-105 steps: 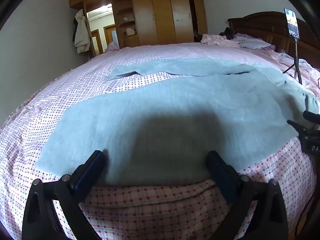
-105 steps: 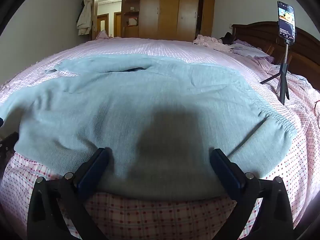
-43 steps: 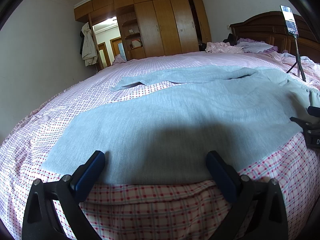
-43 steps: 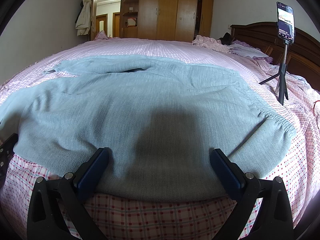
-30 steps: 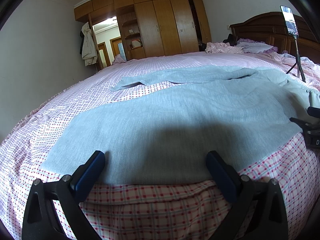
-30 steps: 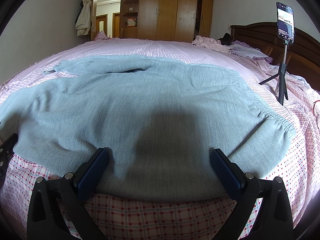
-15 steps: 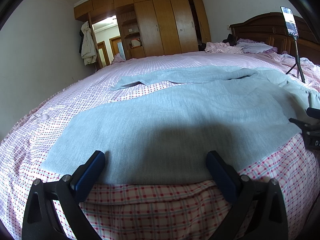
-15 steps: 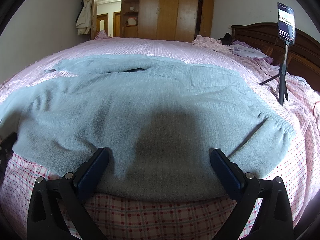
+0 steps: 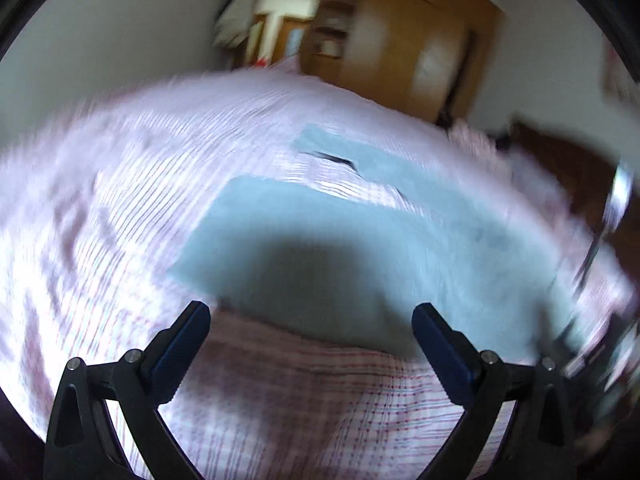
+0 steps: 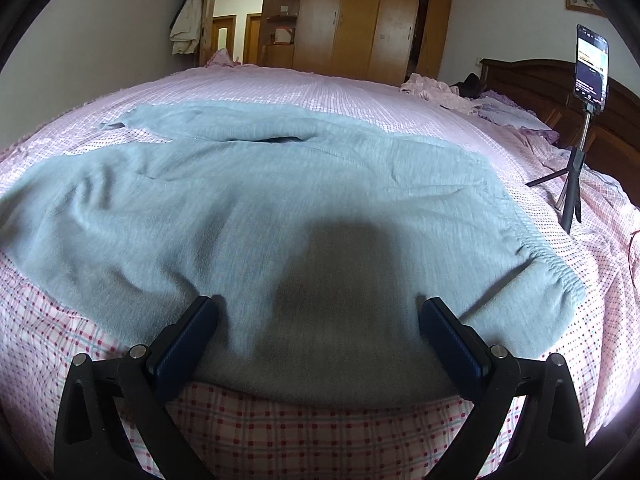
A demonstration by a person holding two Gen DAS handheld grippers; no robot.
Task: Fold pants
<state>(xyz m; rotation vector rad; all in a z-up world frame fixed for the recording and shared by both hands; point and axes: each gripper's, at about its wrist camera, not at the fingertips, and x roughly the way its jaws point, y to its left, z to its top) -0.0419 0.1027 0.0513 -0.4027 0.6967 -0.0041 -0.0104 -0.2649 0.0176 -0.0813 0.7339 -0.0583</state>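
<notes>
Both tools are spread wide and carrying nothing. Right tool (image 10: 318, 320) sits low over the near edge of the pants (image 10: 280, 208), its two blue-padded fingers (image 10: 188, 340) parted well apart above the grey-blue fabric, with a dark shadow falling on the cloth between them. Those pants lie spread flat across the bed (image 10: 360, 92), on a pink checked cover, waistband bunched with elastic gathers off to the right, one leg running away to the left and the other angled behind it toward the far side.

Over to the left tool (image 9: 312, 320), and its view is heavily smeared with motion blur. Its fingers (image 9: 180, 344) are just as wide apart, hovering over the checked cover at the near edge of a pant leg (image 9: 320, 248), whose end shows as a squared-off corner to the left. Whether the tips touch cloth, I cannot tell through the blur.

Far right on the bed, a phone (image 10: 591, 67) stands on a small tripod (image 10: 572, 184), well apart from the waistband. Behind the bed, wooden wardrobes (image 10: 360, 20), a dark headboard (image 10: 532, 80), and a pale coat (image 10: 186, 16) hanging by the open doorway.
</notes>
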